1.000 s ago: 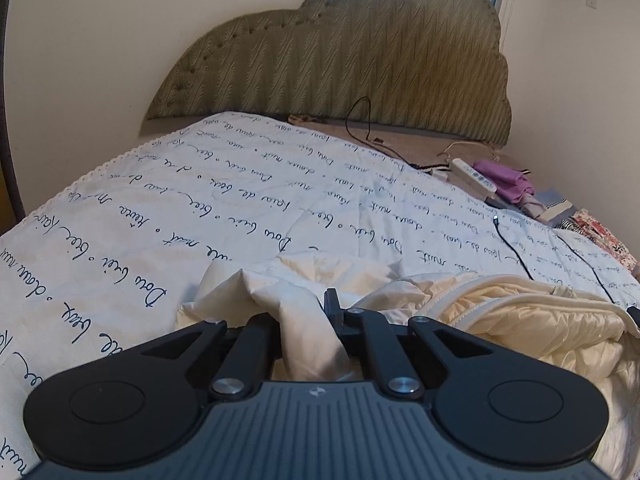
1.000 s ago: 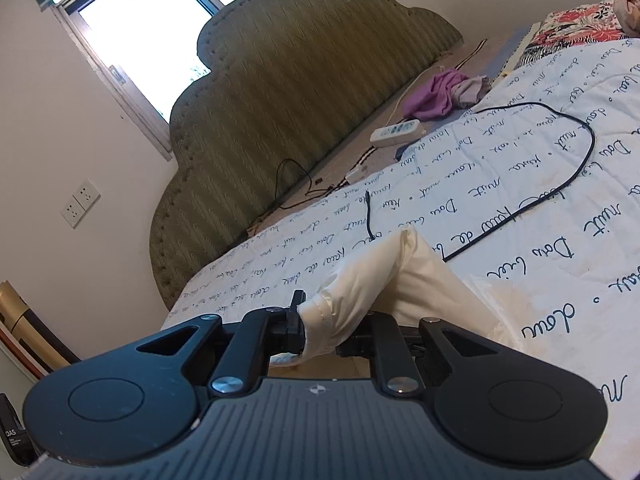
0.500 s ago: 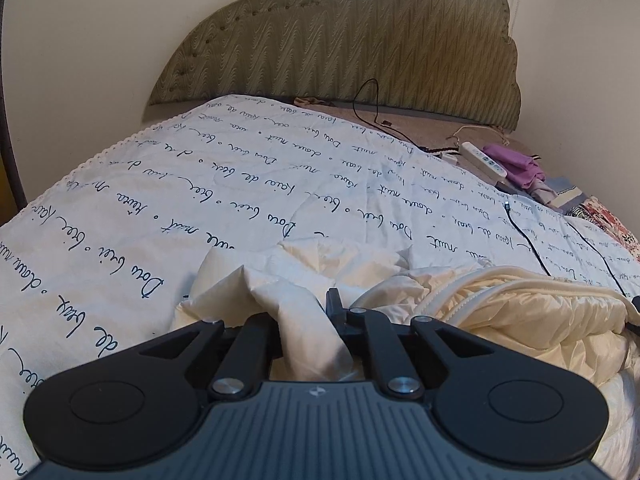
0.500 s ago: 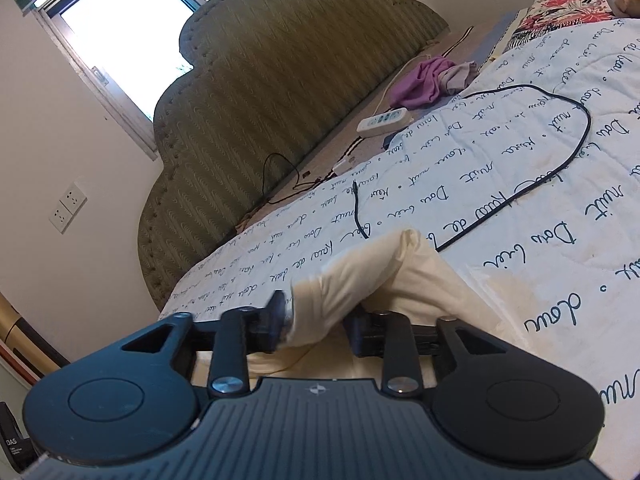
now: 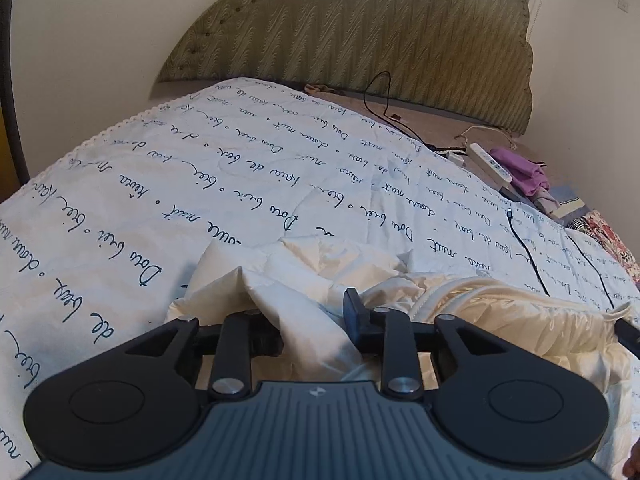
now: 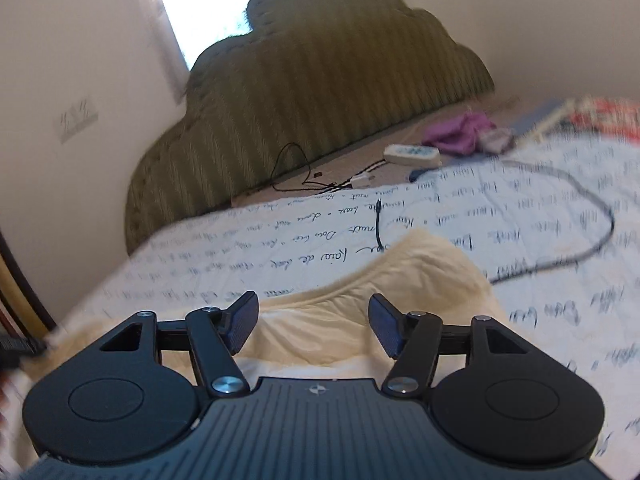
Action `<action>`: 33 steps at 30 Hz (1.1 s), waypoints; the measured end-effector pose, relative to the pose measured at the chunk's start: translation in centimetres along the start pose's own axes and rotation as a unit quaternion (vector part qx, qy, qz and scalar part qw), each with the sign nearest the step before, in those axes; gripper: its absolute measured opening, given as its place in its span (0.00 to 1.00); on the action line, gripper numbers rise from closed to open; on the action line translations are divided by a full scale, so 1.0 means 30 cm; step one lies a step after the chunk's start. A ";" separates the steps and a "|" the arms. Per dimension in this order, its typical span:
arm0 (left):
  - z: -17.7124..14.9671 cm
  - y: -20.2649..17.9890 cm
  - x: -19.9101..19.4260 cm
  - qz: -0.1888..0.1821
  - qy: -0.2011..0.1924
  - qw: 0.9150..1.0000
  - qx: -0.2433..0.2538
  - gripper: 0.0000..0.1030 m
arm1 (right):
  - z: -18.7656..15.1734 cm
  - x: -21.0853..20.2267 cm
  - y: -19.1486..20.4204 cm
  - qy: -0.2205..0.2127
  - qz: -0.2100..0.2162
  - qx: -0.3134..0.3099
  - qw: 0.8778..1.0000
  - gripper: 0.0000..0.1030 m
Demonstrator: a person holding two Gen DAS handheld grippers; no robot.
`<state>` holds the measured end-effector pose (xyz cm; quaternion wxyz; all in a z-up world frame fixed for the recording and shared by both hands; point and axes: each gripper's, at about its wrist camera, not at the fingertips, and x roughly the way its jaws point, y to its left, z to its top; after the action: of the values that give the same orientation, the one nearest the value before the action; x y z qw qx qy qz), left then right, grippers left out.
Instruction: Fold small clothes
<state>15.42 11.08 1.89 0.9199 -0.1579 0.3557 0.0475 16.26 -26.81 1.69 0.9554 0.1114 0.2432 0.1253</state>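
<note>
Left wrist: my left tongs point(image 5: 310, 320) are opening around a cream garment point(image 5: 312, 276) fold; right tongs point(image 6: 314, 326) are opening, clear above it.

Bedspread point(image 5: 248, 184): blue cursive script, "de" legible, rest unclear.

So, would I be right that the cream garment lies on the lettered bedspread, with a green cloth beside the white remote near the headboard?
Not quite: the cloth beside the remote is purple, not green, as the left wrist view shows. The garment does lie on the bedspread.
</note>
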 end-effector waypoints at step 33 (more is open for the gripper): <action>-0.056 -0.284 0.252 0.186 -0.105 0.948 0.237 0.81 | -0.097 0.248 0.285 0.056 -0.018 -0.177 0.982 0.86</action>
<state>21.65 2.29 -2.17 0.9379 0.1399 0.2808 0.1483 19.56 -16.11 -1.72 0.9468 -0.0712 0.2725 0.1555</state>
